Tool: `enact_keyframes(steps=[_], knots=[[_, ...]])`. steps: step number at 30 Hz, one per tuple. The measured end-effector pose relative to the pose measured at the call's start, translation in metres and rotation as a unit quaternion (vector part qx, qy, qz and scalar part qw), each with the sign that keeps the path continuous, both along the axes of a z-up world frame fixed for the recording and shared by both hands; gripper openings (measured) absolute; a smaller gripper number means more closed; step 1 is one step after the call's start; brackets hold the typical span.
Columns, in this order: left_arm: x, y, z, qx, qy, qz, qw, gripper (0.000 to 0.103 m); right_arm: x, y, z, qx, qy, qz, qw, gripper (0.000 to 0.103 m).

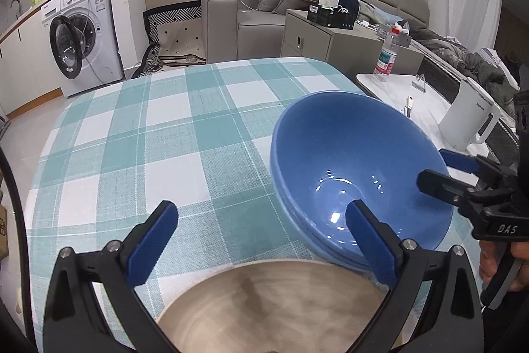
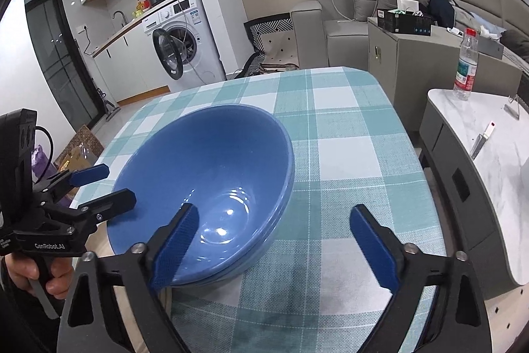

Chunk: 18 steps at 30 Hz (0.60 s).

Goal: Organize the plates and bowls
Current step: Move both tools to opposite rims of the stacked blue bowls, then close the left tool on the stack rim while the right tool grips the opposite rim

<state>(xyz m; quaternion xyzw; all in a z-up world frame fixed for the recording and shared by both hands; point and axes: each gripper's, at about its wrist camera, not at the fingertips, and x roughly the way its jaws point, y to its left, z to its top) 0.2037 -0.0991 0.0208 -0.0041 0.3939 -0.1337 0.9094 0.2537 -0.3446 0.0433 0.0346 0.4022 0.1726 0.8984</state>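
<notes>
Near table's (image 2: pixel 347 128) front edge, bowls (image 2: pixel 211 161) stacked to save space; both grippers, L (image 1: pixel 261 240) and R (image 2: pixel 274 240), apart, holding nothing.

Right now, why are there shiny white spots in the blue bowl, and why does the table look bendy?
Left wrist view: room lights glint off the glossy blue bowl; the beige plate nearby is blurry. Right wrist view: same glints; the fisheye lens curves the checked tablecloth.

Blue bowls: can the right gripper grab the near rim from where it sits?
Probably yes. The right gripper is open with one finger over the blue bowls and one outside the rim; nothing blocks it.
</notes>
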Motion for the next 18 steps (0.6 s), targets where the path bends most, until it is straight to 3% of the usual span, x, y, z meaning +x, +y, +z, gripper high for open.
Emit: enact_keyframes(steps=[4,10,12,18], knots=[[-0.001,-0.005,0.000,-0.015,0.004,-0.021,0.9997,0.093,0.000,0.002,-0.004,0.004,0.009,0.004,1.000,0.079],[-0.003,-0.017,-0.001,-0.002,0.008,-0.033,0.9994,0.073,0.001,0.004,-0.007,0.018,0.016,0.009,1.000,0.073],[-0.002,-0.018,-0.001,-0.011,0.013,-0.035,0.9993,0.063,0.001,0.005,-0.008,0.026,0.017,0.015,0.999,0.066],[-0.004,-0.025,0.001,-0.009,0.016,-0.046,0.9988,0.047,-0.001,0.011,-0.006,0.025,0.011,0.023,0.999,0.053]])
